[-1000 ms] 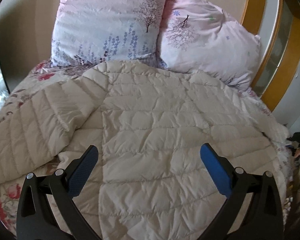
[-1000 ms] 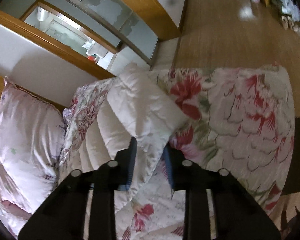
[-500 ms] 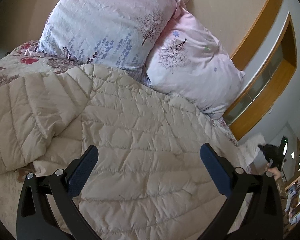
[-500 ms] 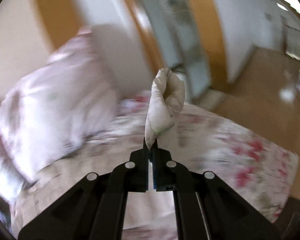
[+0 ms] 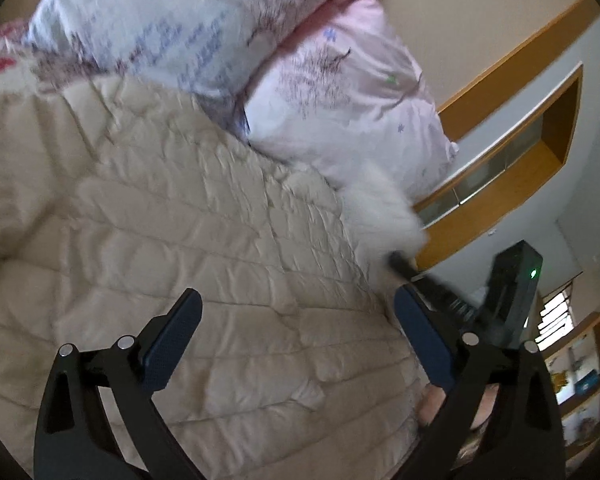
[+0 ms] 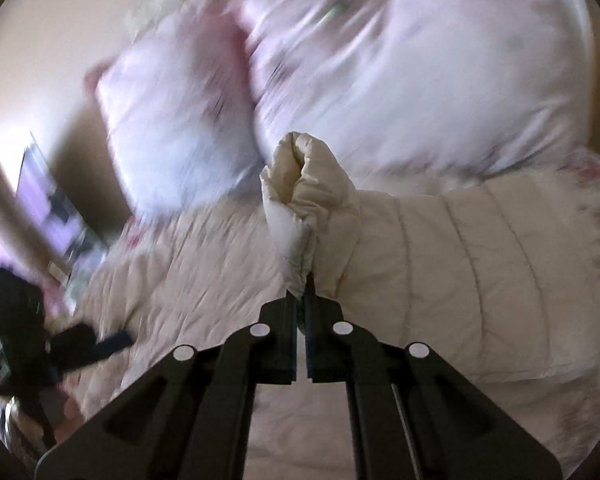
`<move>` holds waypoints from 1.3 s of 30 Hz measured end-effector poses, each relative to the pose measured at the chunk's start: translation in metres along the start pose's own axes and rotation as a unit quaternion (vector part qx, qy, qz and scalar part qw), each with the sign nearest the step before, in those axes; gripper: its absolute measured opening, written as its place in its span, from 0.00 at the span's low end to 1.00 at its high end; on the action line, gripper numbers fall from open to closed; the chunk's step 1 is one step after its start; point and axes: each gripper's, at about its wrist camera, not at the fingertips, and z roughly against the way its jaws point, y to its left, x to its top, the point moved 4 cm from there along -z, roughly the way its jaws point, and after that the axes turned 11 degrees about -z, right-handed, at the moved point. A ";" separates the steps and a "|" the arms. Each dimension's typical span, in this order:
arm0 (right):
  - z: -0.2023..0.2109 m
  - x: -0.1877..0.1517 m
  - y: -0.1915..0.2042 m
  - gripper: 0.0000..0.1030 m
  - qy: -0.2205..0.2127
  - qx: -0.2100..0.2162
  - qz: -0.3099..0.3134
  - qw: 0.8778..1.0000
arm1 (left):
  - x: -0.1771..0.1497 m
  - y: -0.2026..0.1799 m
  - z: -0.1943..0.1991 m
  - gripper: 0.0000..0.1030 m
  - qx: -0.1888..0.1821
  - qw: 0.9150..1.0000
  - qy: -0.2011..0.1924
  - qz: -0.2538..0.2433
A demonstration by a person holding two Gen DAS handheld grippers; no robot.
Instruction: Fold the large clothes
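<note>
A cream quilted down jacket [image 5: 188, 248] lies spread over the bed. My left gripper [image 5: 296, 328] is open and empty, hovering over the jacket's body. My right gripper [image 6: 301, 292] is shut on the cuff end of the jacket's sleeve [image 6: 440, 256] and holds it lifted over the jacket body [image 6: 188, 264]. The right gripper also shows in the left wrist view [image 5: 400, 262], holding the raised sleeve [image 5: 380, 216] at the jacket's right side. The left gripper shows at the lower left of the right wrist view [image 6: 112, 342]. Both views are motion-blurred.
Two pink floral pillows [image 5: 340, 92] lean against the beige wall behind the jacket; they also show in the right wrist view [image 6: 400, 72]. A wooden-framed cabinet [image 5: 512, 152] stands to the right of the bed. Floral bedding [image 5: 0, 60] lies under the jacket.
My right gripper has swung the sleeve from the bed's right edge inward over the jacket body. My left gripper's view has turned right and closer to the jacket, staying open.
</note>
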 end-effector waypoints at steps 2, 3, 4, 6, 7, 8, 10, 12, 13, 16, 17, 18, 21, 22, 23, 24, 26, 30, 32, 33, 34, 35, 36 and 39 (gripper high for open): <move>-0.017 -0.015 0.010 0.22 0.040 0.002 0.012 0.999 | -0.001 0.001 -0.012 0.94 -0.005 1.000 0.014 0.012; -0.022 -0.026 0.015 0.34 0.067 0.007 0.019 0.998 | -0.002 0.003 -0.021 0.92 -0.010 0.999 0.024 0.025; -0.024 -0.030 0.020 0.59 0.076 0.010 0.023 0.997 | -0.004 0.005 -0.028 0.91 -0.016 0.999 0.033 0.038; -0.010 -0.039 0.022 0.75 0.072 0.019 0.024 0.997 | -0.006 0.010 -0.040 0.86 -0.025 0.997 0.049 0.062; -0.005 -0.040 0.021 0.77 0.072 0.024 0.021 0.997 | -0.008 0.012 -0.047 0.84 -0.028 0.995 0.057 0.075; 0.004 -0.042 0.013 0.78 0.074 0.035 0.004 0.997 | -0.010 0.014 -0.052 0.81 -0.030 0.994 0.063 0.082; 0.013 -0.037 -0.005 0.79 0.078 0.048 -0.043 0.995 | -0.011 0.015 -0.061 0.76 -0.029 0.993 0.073 0.088; 0.019 -0.033 -0.031 0.79 0.086 0.060 -0.109 0.989 | -0.011 0.014 -0.069 0.67 -0.031 0.992 0.080 0.096; 0.023 -0.032 -0.050 0.79 0.086 0.066 -0.152 0.982 | -0.012 0.013 -0.071 0.62 -0.035 0.991 0.082 0.098; 0.027 -0.027 -0.102 0.79 0.067 0.068 -0.267 0.959 | -0.010 0.012 -0.086 0.37 -0.039 0.989 0.092 0.106; 0.029 -0.026 -0.116 0.79 0.058 0.070 -0.296 0.951 | -0.010 0.013 -0.089 0.23 -0.036 0.989 0.094 0.107; 0.031 -0.024 -0.129 0.79 0.047 0.076 -0.321 0.943 | -0.010 0.015 -0.094 0.11 -0.033 0.989 0.097 0.108; 0.038 -0.019 -0.157 0.78 0.008 0.089 -0.369 0.925 | -0.005 0.022 -0.101 0.05 -0.013 0.991 0.085 0.105; 0.040 -0.015 -0.163 0.78 -0.003 0.089 -0.378 0.921 | -0.002 0.023 -0.100 0.05 -0.005 0.992 0.079 0.103; 0.042 -0.012 -0.167 0.77 -0.010 0.085 -0.383 0.920 | 0.001 0.025 -0.097 0.04 0.001 0.993 0.070 0.100; 0.044 -0.010 -0.170 0.77 -0.018 0.079 -0.386 0.919 | 0.006 0.027 -0.090 0.04 0.008 0.994 0.057 0.094; 0.043 -0.007 -0.173 0.75 -0.028 0.063 -0.384 0.921 | 0.015 0.032 -0.073 0.04 0.026 0.995 0.031 0.086; 0.034 -0.003 -0.176 0.69 -0.035 0.038 -0.374 0.926 | 0.026 0.047 -0.045 0.04 0.064 0.995 -0.009 0.076; 0.029 -0.005 -0.175 0.41 -0.034 0.019 -0.362 0.931 | 0.026 0.055 -0.040 0.04 0.082 0.994 -0.013 0.074; 0.027 -0.006 -0.173 0.30 -0.032 0.005 -0.352 0.935 | 0.025 0.061 -0.039 0.04 0.097 0.993 -0.013 0.072; 0.023 -0.008 -0.170 0.11 -0.025 -0.015 -0.333 0.942 | 0.024 0.066 -0.039 0.04 0.108 0.991 -0.010 0.072; 0.017 -0.009 -0.166 0.10 -0.014 -0.034 -0.317 0.948 | 0.020 0.071 -0.042 0.04 0.117 0.990 -0.002 0.076; 0.012 -0.012 -0.163 0.10 -0.004 -0.054 -0.304 0.951 | 0.019 0.075 -0.045 0.04 0.120 0.990 0.005 0.080; 0.002 -0.014 -0.150 0.17 0.027 -0.108 -0.255 0.961 | 0.013 0.081 -0.052 0.04 0.125 0.988 0.027 0.084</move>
